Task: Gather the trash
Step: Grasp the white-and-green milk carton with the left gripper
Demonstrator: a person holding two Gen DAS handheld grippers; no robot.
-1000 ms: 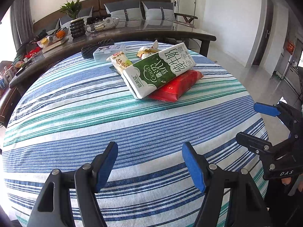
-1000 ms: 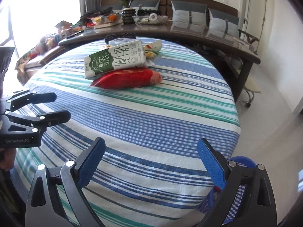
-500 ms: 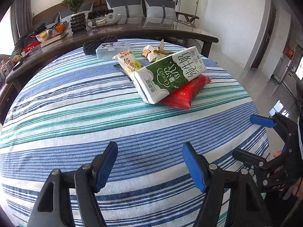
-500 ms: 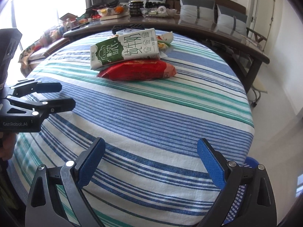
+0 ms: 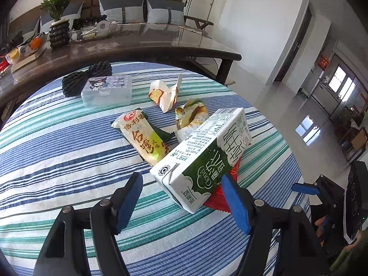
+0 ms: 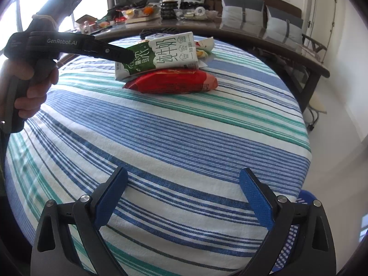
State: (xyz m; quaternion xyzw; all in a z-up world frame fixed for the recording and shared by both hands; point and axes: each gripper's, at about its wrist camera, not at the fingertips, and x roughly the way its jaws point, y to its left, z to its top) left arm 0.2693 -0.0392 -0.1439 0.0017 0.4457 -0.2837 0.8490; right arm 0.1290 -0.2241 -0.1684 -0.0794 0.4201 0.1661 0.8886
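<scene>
Left gripper gaping open just short of milk carton reading "Cloud", lying on red packet atop striped bench; "GenRobot.AI" showing on its arm. Right gripper hanging open, empty.

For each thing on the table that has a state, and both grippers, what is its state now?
milk carton: lying on its side, on the red packet
red packet: flat, under the carton
clear plastic box: lid closed
white wrapper: torn open, crumpled
left gripper: open, at the carton
right gripper: open, empty
</scene>
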